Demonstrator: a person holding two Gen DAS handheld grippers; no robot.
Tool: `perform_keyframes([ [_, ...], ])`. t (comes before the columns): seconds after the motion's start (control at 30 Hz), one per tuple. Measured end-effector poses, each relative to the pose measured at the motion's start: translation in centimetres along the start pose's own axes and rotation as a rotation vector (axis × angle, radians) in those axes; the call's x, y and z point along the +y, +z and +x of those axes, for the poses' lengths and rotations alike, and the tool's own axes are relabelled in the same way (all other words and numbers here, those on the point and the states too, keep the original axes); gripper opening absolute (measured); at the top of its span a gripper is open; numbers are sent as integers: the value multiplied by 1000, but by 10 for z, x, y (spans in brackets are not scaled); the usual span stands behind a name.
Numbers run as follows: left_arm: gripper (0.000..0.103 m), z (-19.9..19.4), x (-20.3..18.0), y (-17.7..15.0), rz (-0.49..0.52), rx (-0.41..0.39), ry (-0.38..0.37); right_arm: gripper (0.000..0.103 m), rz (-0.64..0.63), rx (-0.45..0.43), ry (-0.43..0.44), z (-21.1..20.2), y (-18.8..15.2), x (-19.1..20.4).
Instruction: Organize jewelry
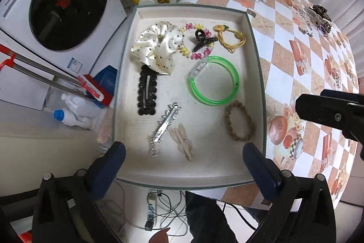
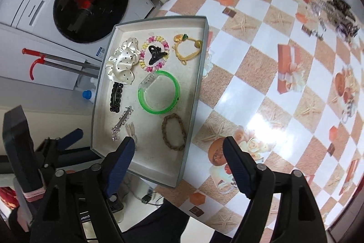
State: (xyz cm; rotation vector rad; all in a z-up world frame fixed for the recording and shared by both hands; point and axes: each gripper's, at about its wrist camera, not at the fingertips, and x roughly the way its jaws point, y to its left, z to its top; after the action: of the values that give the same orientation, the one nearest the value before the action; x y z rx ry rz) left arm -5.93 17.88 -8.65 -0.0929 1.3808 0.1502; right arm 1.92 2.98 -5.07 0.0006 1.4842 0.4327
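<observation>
A white front-loading washing machine (image 1: 56,6) stands behind a bench (image 1: 295,56) covered in an orange-and-white chequered cloth.

Left wrist view: the left claw (image 1: 184,154) is spread wide and holds nothing, its blue fingertips (image 1: 113,158) hanging over the near corners of a shallow white cardboard tray (image 1: 257,74). In the tray lie nine pieces: one cream polka-dot satin scrunchie (image 1: 157,47), one pink-and-yellow spiral hair tie (image 1: 195,42) with one small black claw clip (image 1: 202,38) on it, one yellow cord hair tie (image 1: 229,37), one translucent green plastic bangle (image 1: 213,81), one black beaded snap clip (image 1: 147,90), one silver rhinestone barrette (image 1: 163,126), one beige bow clip (image 1: 182,138) and one brown braided bracelet (image 1: 238,121). A pile of dark hair clips (image 1: 318,17) sits far off on the bench.

Right wrist view: the right claw (image 2: 178,156) is likewise spread and empty, above the tray's near right edge (image 2: 186,152), touching nothing.
</observation>
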Motion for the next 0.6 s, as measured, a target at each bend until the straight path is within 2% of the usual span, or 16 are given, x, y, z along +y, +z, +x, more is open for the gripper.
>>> perform_keyframes([
  [0.07,103,-7,1,0,3,-12,21,88,-21,-16,-33,-4,0,5],
  [0.3,103,-36,10,5,-12,-54,43,89,-121,-93,-159,-32,3,23],
  [0.6,103,-71,18,14,-24,-91,52,89,-171,-111,-183,-62,10,42],
])
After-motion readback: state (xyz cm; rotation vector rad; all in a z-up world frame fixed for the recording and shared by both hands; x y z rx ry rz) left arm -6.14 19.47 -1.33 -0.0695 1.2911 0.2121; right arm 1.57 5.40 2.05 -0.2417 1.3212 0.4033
